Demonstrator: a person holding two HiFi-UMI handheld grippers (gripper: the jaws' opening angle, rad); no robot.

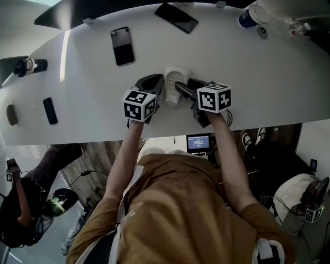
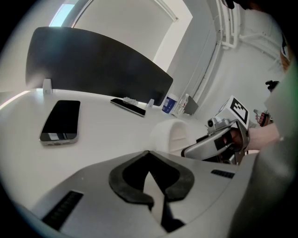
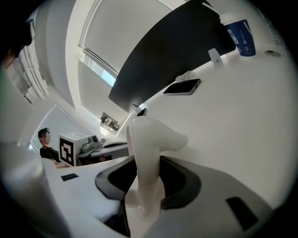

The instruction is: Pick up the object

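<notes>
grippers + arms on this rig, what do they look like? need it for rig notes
The left gripper and right gripper both have smooth grey jaws lined with black notched pads. Each carries a white cube with black square markers: left cube, right cube. The person wears a mustard short-sleeved shirt, forearms uncovered.

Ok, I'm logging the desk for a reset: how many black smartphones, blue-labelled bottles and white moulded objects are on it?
Flat black smartphones: 2
White bottle with blue label: 1
White moulded plastic object: 1
Total: 4
Small black bar near the left edge, kind unclear: not counted
</notes>
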